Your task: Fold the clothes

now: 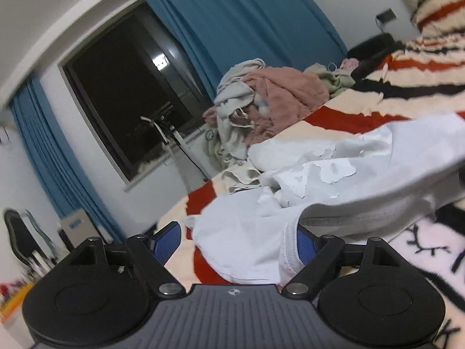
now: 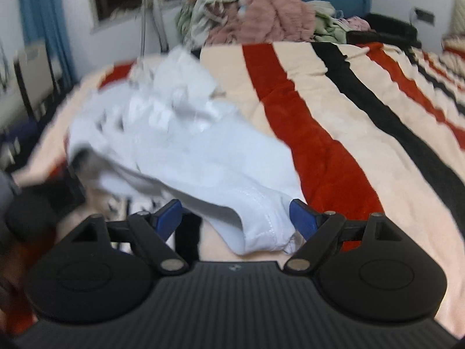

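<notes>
A white garment (image 1: pixel 334 174) lies crumpled on the striped blanket (image 1: pixel 407 87). In the left wrist view my left gripper (image 1: pixel 236 242) stands wide open over its near end. Cloth lies between the blue pads, and a ribbed edge drapes over the right pad (image 1: pixel 305 245) without being pinched. In the right wrist view, which is blurred, the same white garment (image 2: pixel 174 145) stretches away to the upper left. My right gripper (image 2: pixel 235 218) is open too, with a stitched hem bunched loosely between its fingers and touching neither pad firmly.
A pile of pink, grey and green clothes (image 2: pixel 255 8) sits at the far edge of the red, black and cream blanket (image 2: pixel 334 116). Behind are a dark window (image 1: pixel 125 87), blue curtains (image 1: pixel 247 14) and a chair (image 1: pixel 20 238) at the left.
</notes>
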Available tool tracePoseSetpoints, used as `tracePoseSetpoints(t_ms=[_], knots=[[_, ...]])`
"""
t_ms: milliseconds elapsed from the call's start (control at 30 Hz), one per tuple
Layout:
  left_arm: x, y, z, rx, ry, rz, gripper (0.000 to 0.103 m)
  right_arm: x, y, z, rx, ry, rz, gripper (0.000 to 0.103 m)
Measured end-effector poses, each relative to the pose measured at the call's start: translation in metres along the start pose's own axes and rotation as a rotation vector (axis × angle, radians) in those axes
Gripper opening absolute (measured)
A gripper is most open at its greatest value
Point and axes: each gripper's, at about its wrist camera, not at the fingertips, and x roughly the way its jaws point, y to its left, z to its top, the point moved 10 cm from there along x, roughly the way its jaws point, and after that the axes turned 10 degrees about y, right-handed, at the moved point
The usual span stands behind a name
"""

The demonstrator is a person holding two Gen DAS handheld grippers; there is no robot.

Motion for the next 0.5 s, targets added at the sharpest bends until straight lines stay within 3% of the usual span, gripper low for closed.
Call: tracePoseSetpoints(t_ms=[167,367,500], knots=[[-0.008,0.010,0.000,-0.058,-0.003,0.030,0.083,0.008,-0.033,-0.005,0.118,0.026,-0.112,0.083],[-0.032,0.046,0.005,-0.245,-0.038,0.066,0.083,-0.034,-0.076,0.010,0.346,-0.176,-0.116,0.083],[-0.047,0.066,0.004,-0.344,-0.022,0.070,0.083,-0.016,-0.071,0.001,0.288,-0.074,-0.133,0.085]])
